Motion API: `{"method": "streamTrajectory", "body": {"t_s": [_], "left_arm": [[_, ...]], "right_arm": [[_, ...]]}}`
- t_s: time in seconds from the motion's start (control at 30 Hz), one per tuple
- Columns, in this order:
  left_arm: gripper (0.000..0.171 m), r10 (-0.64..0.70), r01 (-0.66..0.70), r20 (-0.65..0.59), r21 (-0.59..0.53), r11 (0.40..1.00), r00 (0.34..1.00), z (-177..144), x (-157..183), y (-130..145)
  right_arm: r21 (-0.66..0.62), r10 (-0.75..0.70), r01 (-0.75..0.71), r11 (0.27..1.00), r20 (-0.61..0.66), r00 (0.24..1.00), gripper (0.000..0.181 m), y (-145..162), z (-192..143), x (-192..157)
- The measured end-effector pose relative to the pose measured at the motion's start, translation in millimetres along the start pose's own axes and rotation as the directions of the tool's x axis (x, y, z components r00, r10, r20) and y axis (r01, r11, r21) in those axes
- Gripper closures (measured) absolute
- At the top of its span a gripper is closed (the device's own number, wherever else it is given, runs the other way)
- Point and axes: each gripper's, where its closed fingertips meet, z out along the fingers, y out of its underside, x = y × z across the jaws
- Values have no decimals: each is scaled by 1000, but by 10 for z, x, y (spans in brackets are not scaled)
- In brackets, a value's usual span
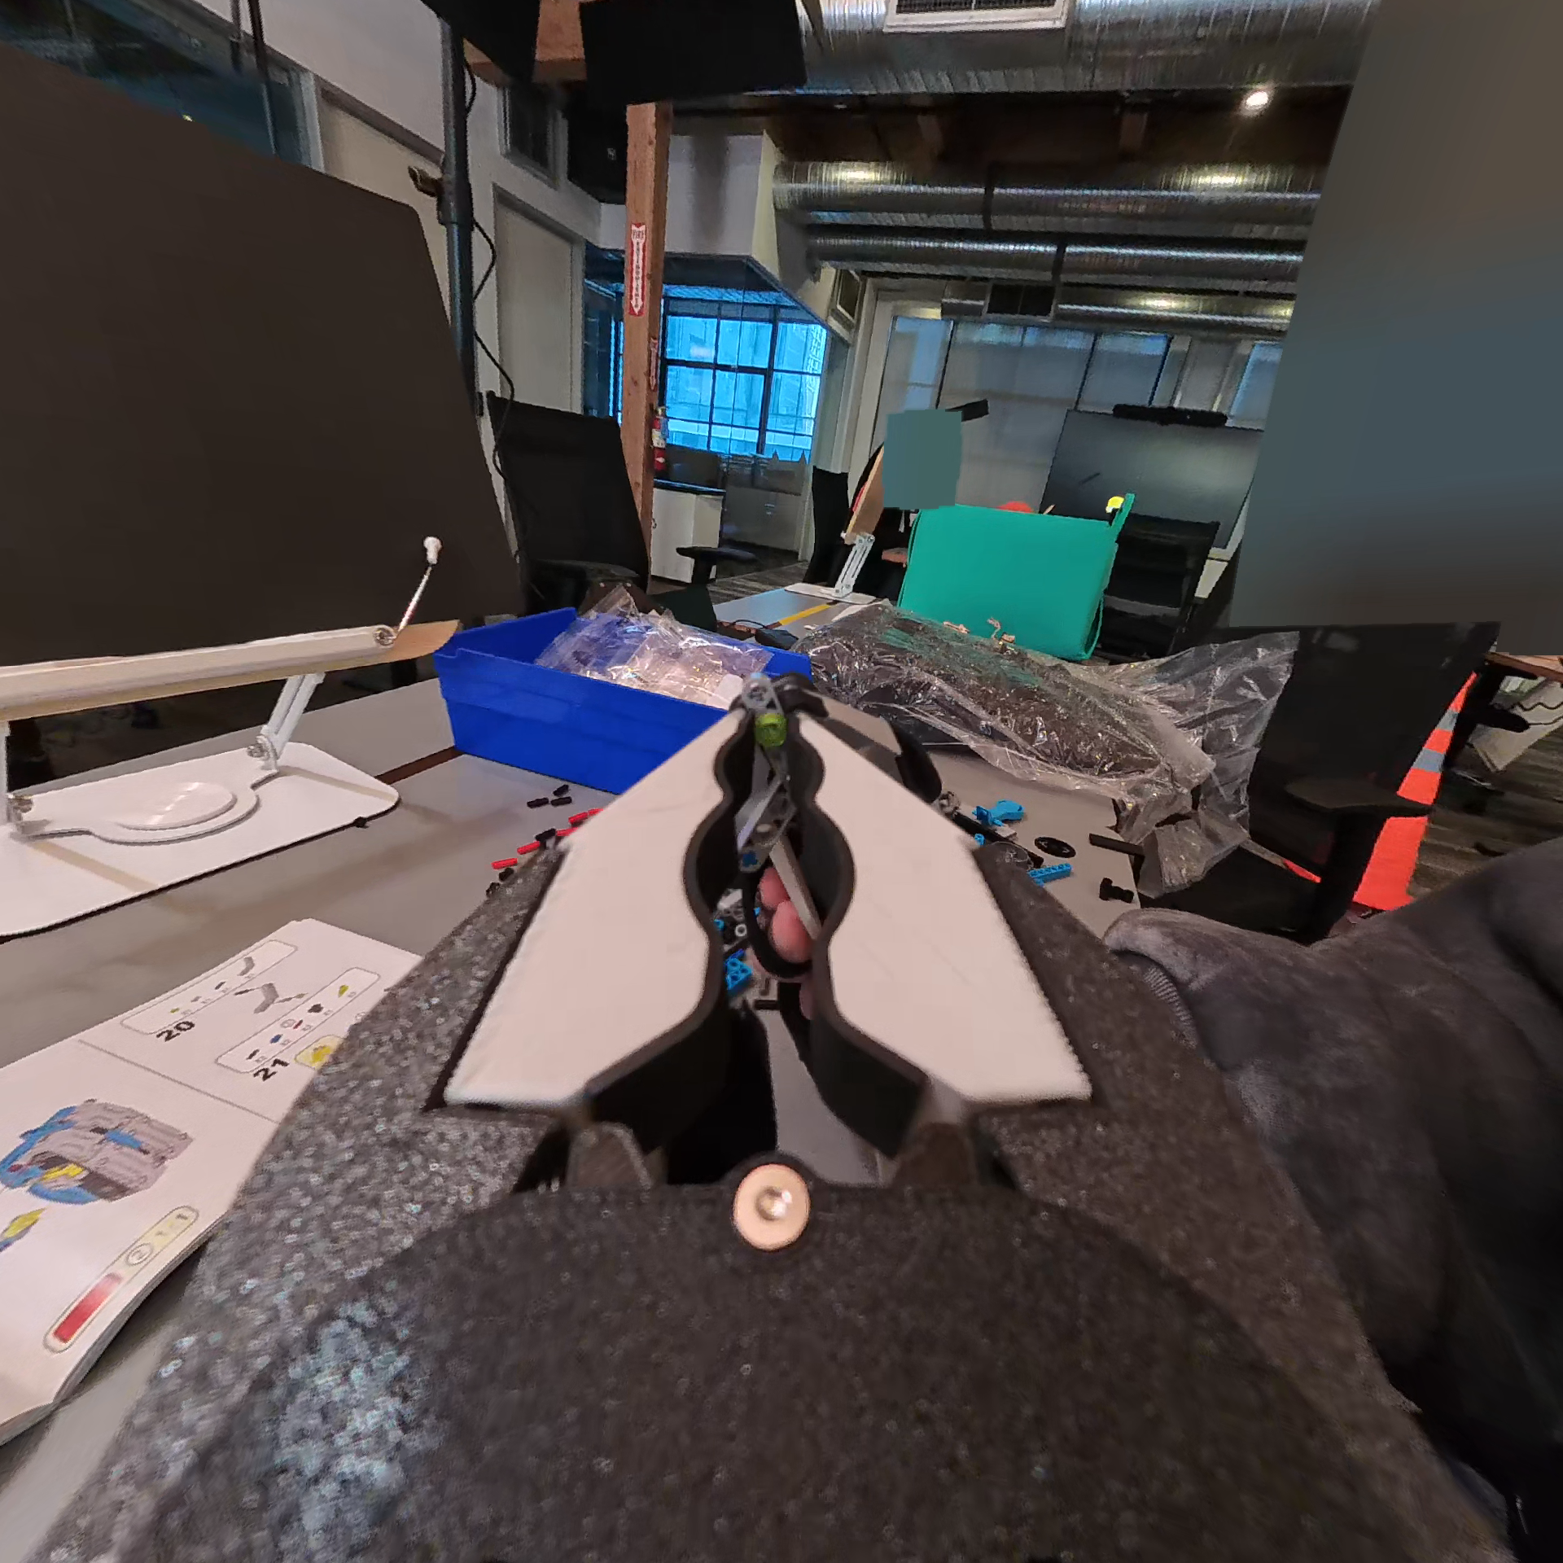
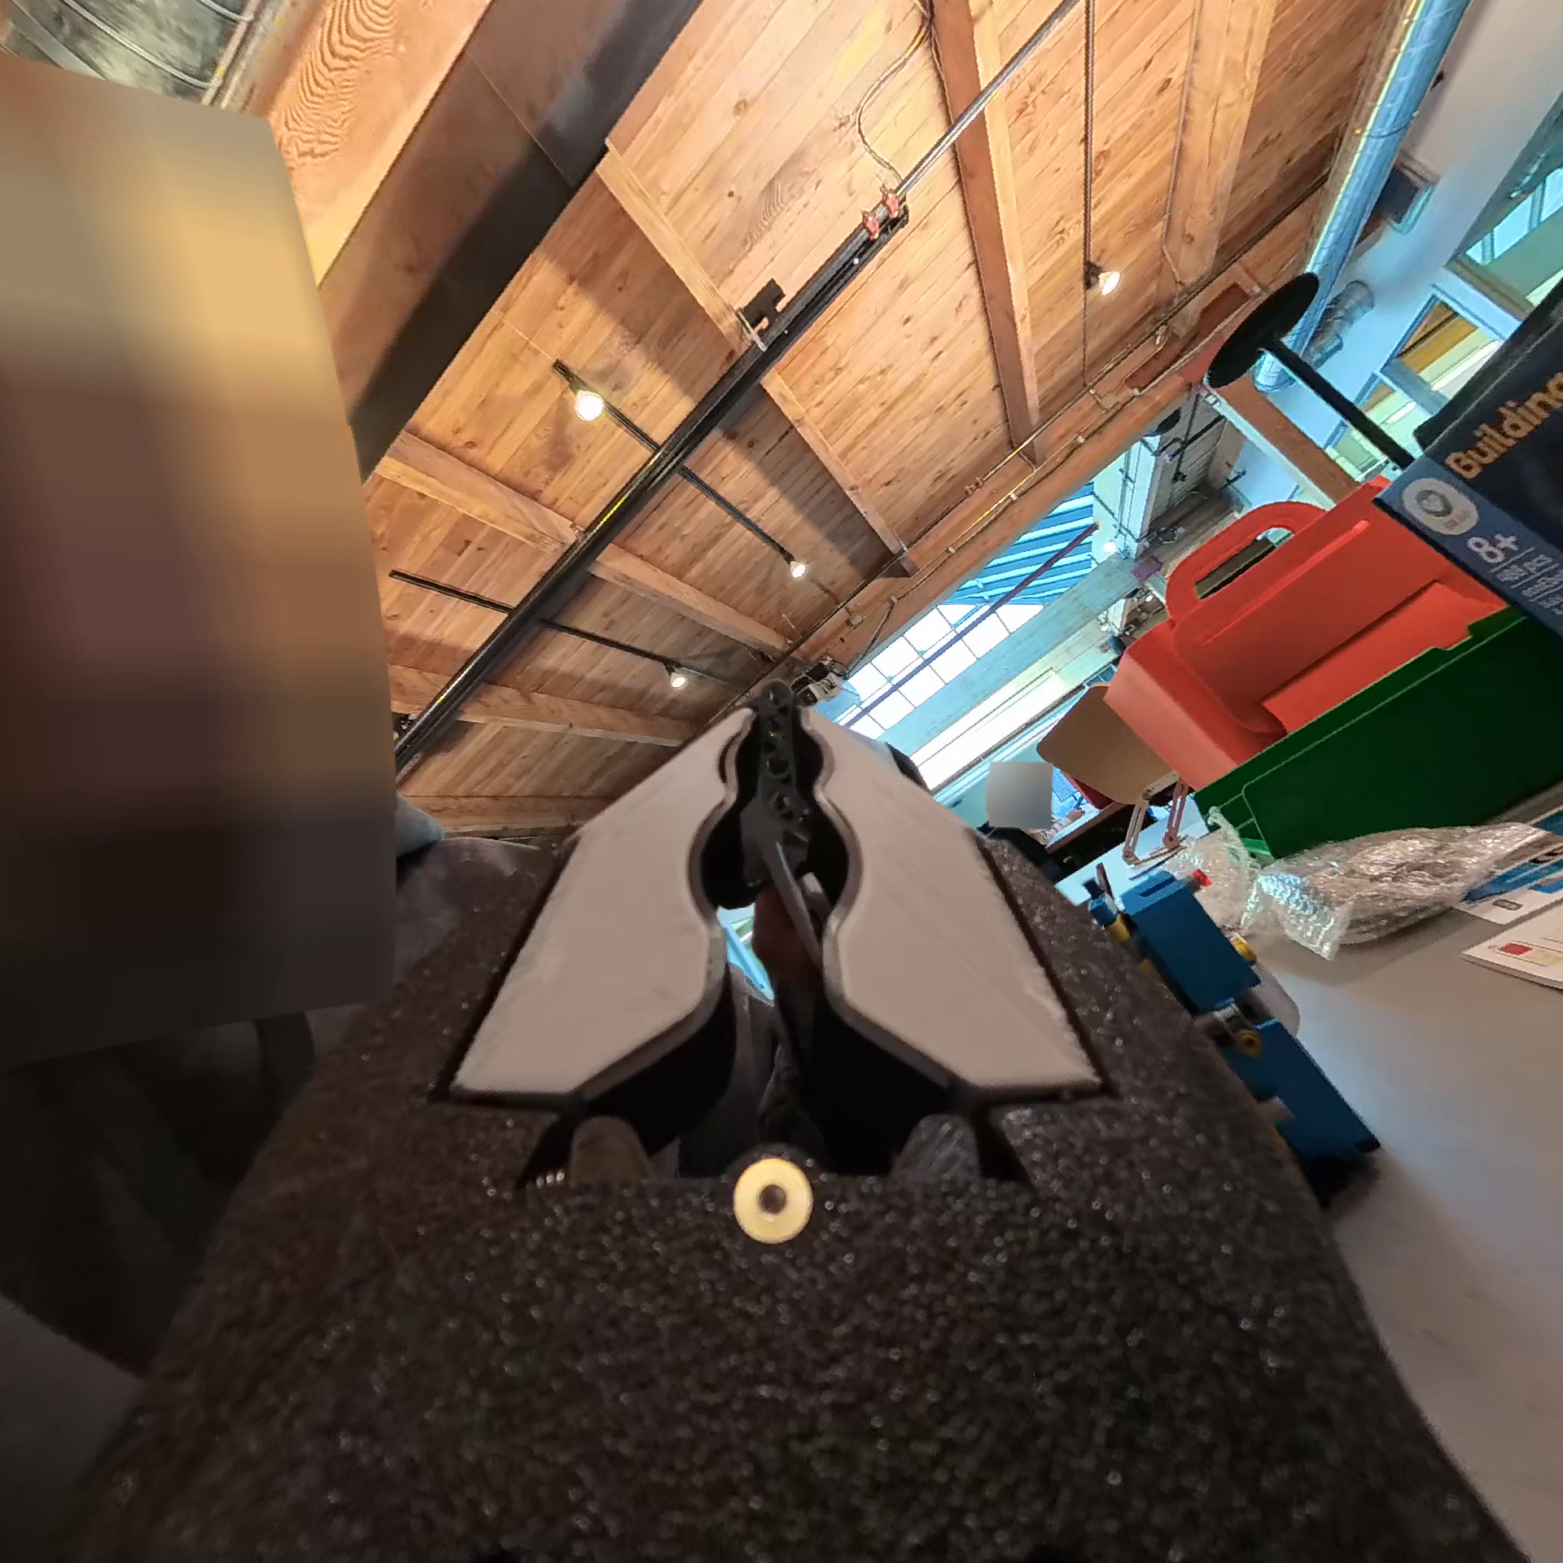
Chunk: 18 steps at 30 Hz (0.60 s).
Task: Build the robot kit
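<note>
**Both grippers clamp small building-kit pieces**

The left gripper [image 1: 771,719] has its jaws closed on a grey perforated beam [image 1: 765,803] that carries a lime-green pin [image 1: 769,729] near its upper end; the beam stands tilted between the white fingers [image 1: 643,913], its top poking just past their tips. Bare fingertips of a person's hand [image 1: 786,922] show through the gap behind the beam.

Taking the blue bin [image 1: 541,710] as landmark: it sits on the grey surface [image 1: 397,854] beyond the left gripper and holds clear plastic bags [image 1: 643,651]. Just in front of it lie scattered red and black pins [image 1: 550,820]. To its left stands a white folding stand [image 1: 186,803]; nearer the camera on that side lies an open instruction booklet [image 1: 169,1099]. To the bin's right lies crumpled plastic wrap [image 1: 1015,702], with loose blue pieces [image 1: 998,816] just in front of it.

The right gripper [image 2: 774,719] points up toward a wooden ceiling [image 2: 761,338], jaws closed on a black perforated beam [image 2: 774,778]. To its right a blue model [image 2: 1201,973] stands on the surface.
</note>
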Motion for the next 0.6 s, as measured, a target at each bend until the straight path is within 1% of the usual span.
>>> {"method": "streamTrajectory", "body": {"t_s": [0.1, 0.2, 0.3, 0.43, 0.6], "left_arm": [[166, -6, 6, 0, 0, 1000, 1000, 1, -3, 8], [166, -20, 20, 1, 13, 1000, 1000, -8, -12, 11], [166, -32, 32, -6, 20, 999, 999, -22, 0, 18], [166, -46, 46, -30, -1, 999, 998, -54, 1, 39], [166, -49, 45, -71, -60, 997, 996, -100, 12, 75]], "right_arm": [[0, 3, -3, 1000, 0, 1000, 174, -1, 0, -2], [-7, -28, 28, 1000, -23, 999, 174, 7, 4, 9], [-40, -54, 53, 998, -35, 998, 174, 33, 5, 0], [-97, -86, 79, 992, -63, 994, 175, 81, 7, 12], [-185, -132, 113, 976, -93, 987, 175, 150, 3, 33]]}}
